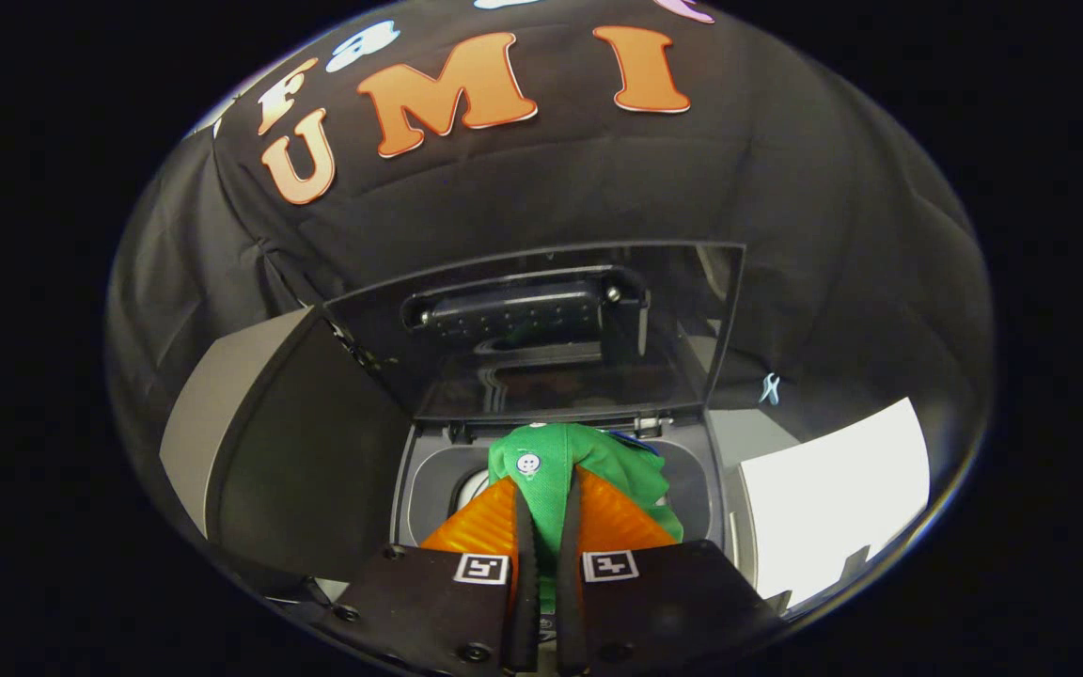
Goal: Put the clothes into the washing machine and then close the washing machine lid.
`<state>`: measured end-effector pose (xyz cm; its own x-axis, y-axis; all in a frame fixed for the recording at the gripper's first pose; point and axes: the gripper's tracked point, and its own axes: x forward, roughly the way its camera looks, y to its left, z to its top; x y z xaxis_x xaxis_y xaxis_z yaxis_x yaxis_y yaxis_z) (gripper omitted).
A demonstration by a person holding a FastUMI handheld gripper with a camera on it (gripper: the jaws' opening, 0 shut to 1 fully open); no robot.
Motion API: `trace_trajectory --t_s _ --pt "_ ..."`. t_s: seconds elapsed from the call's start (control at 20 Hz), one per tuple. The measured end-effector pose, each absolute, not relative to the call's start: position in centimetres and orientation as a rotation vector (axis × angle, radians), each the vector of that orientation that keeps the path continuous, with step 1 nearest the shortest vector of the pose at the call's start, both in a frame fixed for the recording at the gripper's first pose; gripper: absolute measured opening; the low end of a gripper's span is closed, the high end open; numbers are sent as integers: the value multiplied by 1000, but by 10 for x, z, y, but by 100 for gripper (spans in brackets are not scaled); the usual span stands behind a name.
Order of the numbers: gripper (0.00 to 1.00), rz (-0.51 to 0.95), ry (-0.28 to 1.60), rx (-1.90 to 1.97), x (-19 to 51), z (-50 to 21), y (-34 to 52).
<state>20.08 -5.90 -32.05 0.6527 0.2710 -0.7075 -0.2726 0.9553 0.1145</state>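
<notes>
The gripper (546,489) has both fingers pressed on a green garment (588,465), jaws nearly closed on the cloth; the garment hangs over the washing machine (429,470) opening, near its back edge; a white button (528,463) shows on it; the tinted lid (541,329) stands raised behind

Green garment (556,470) with white button hangs over open washing machine (429,470), lid (541,329) upright.
</notes>
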Motion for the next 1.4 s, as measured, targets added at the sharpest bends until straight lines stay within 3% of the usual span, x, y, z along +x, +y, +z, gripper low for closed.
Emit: trace_trajectory --t_s 1.05,1.2,1.4 --pt "19 179 1095 -151 188 -543 -61" --pt "26 181 1120 -138 184 -546 -59" --pt "54 186 1078 -167 193 -537 -62"
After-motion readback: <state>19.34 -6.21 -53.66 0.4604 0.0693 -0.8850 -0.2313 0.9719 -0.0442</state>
